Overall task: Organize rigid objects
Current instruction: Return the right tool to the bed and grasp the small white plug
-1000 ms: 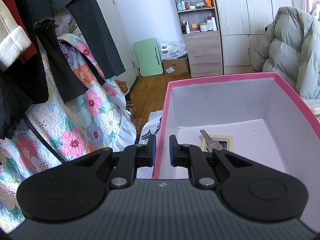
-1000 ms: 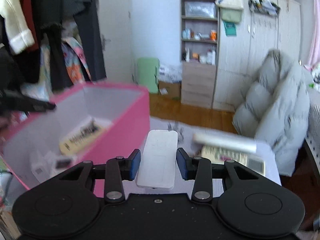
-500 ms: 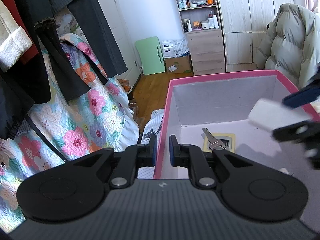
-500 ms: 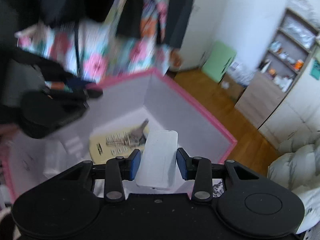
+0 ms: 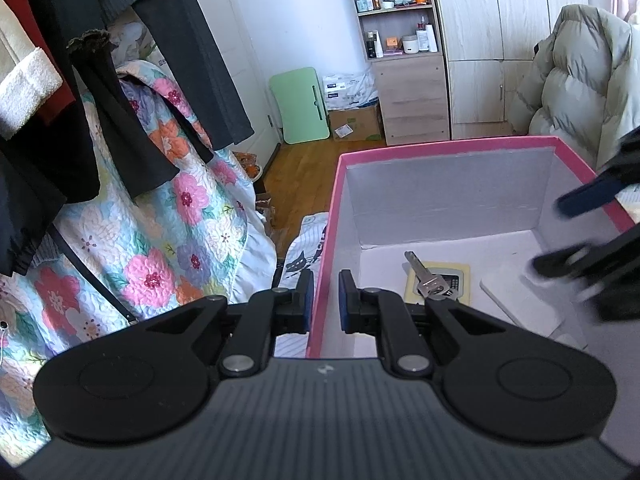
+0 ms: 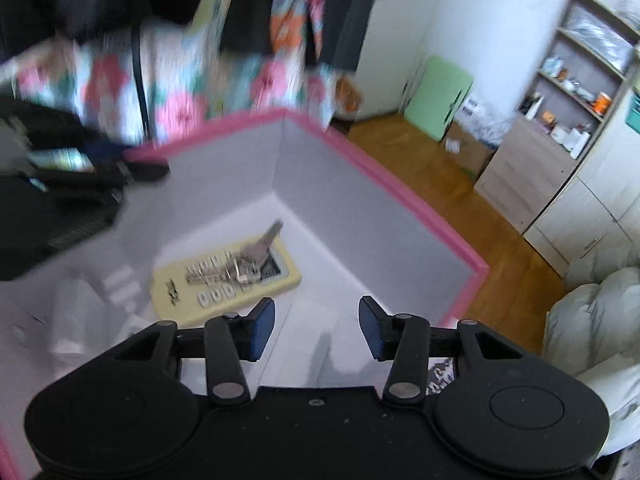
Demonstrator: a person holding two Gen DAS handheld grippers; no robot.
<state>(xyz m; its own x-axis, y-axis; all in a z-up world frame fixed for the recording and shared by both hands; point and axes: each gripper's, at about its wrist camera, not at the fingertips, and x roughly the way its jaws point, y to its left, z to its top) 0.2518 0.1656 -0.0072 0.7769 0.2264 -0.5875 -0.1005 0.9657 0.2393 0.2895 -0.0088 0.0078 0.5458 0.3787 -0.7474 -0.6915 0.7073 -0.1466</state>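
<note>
A pink box (image 5: 440, 148) with a white inside sits in front of me. My left gripper (image 5: 323, 300) is shut on the box's near left wall. In the box lie a yellowish remote (image 6: 224, 284) with a key (image 6: 256, 252) on top, and a flat white remote (image 5: 520, 300) on the floor. My right gripper (image 6: 316, 328) is open and empty above the box floor, its blue pads wide apart. It shows blurred in the left wrist view (image 5: 588, 232), just above the white remote.
Hanging dark clothes (image 5: 120, 60) and a floral quilt (image 5: 160, 220) are on the left. A shelf unit with bottles (image 5: 400, 40), wardrobes and a green folding table (image 5: 300, 104) stand at the back. A grey puffer coat (image 5: 576, 80) lies to the right.
My right gripper carried the white remote over the box, lowered it inside and opened, leaving the remote on the box floor. My left gripper kept its hold on the box wall.
</note>
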